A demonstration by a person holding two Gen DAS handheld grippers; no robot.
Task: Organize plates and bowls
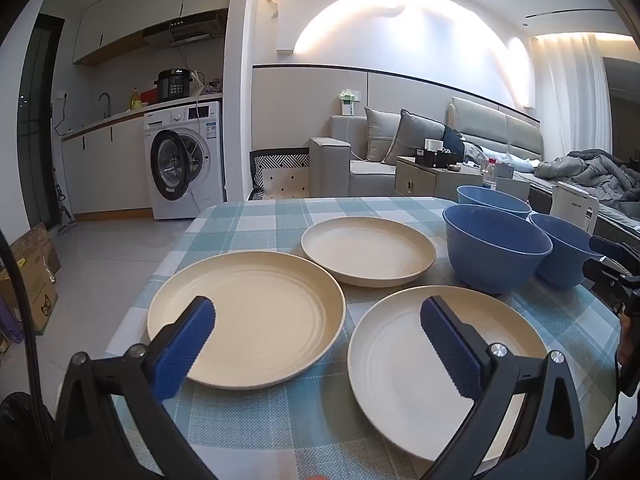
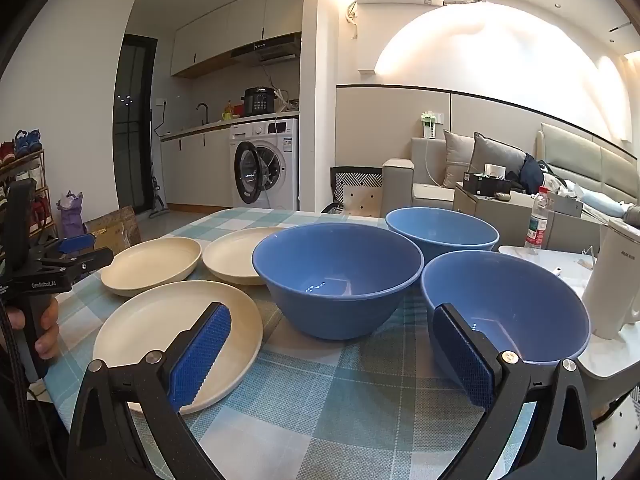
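Note:
Three cream plates lie flat on the checked tablecloth: one at near left (image 1: 244, 316), one at near right (image 1: 404, 372) and one further back (image 1: 368, 250). Three blue bowls stand upright to their right: a middle one (image 2: 338, 276), a far one (image 2: 442, 228) and a near right one (image 2: 508, 300). My left gripper (image 1: 318, 320) is open and empty, above the gap between the two near plates. My right gripper (image 2: 332, 334) is open and empty, in front of the middle bowl, with its right finger over the near right bowl.
A white electric kettle (image 2: 616, 284) stands at the table's right edge beside the near right bowl. A water bottle (image 2: 536, 226) stands behind it. The table's left edge (image 1: 160, 264) drops to the floor. A sofa (image 1: 360, 160) lies beyond the far edge.

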